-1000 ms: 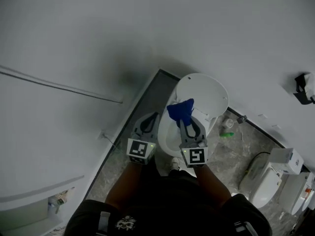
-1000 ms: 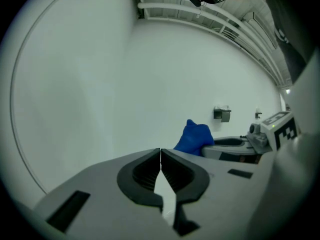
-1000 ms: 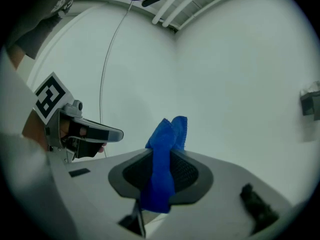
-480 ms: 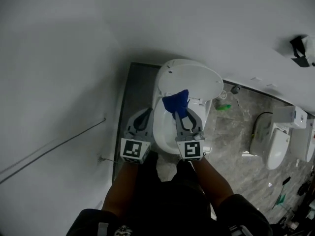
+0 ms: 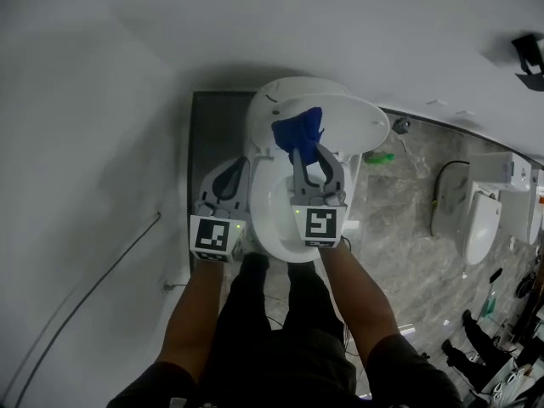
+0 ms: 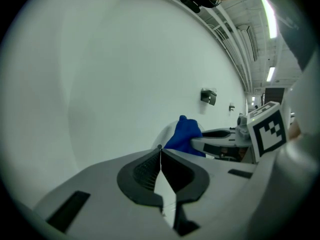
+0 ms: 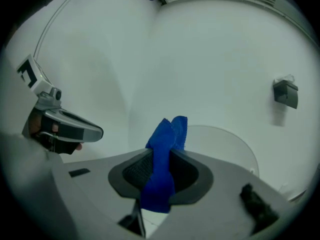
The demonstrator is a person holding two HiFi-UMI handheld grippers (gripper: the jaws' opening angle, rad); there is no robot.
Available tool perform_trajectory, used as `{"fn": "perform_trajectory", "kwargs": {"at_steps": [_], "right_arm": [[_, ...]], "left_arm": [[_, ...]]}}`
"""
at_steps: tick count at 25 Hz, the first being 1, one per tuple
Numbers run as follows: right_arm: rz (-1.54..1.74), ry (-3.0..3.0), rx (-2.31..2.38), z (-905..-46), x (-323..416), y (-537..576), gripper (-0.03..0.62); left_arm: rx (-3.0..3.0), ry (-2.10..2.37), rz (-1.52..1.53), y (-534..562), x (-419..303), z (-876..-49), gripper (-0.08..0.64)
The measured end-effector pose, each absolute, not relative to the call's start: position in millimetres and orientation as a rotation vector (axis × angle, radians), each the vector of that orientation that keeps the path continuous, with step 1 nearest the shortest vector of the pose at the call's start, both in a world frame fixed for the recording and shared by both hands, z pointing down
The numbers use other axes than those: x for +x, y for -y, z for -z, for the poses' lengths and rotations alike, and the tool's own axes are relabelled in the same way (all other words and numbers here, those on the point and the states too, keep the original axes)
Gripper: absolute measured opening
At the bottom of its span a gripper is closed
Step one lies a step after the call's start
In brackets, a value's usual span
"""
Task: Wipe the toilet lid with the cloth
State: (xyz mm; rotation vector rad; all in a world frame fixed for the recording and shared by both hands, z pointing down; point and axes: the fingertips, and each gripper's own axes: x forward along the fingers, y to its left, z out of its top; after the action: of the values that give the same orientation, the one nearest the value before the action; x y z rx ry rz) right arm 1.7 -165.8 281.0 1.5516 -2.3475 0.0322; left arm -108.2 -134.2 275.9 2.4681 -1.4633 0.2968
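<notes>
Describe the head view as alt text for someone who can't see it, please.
Seen from above, a person's right claw grips a blue cloth just in front of the raised white toilet lid. The left claw, shut and empty, hovers beside the open toilet bowl.

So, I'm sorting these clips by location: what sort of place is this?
Probably a washroom, perhaps a showroom or test space: a white toilet stands against the white wall, another toilet sits unscreened to the right, and the floor is grey and stone-patterned.
</notes>
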Motion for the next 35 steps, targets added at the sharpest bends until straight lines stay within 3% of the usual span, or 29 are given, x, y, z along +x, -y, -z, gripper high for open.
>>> {"fn": "perform_trajectory", "kwargs": {"at_steps": [11, 35], "right_arm": [[-0.014, 2.302, 1.551, -299.8, -0.9, 214.8, 0.089], [-0.038, 1.989, 1.89, -307.1, 169.6, 210.3, 0.089]], "left_arm": [[2.463, 1.467, -0.313, 158.4, -99.2, -295.3, 0.012], [2.52, 1.339, -0.324, 142.9, -26.0, -311.0, 0.012]]}}
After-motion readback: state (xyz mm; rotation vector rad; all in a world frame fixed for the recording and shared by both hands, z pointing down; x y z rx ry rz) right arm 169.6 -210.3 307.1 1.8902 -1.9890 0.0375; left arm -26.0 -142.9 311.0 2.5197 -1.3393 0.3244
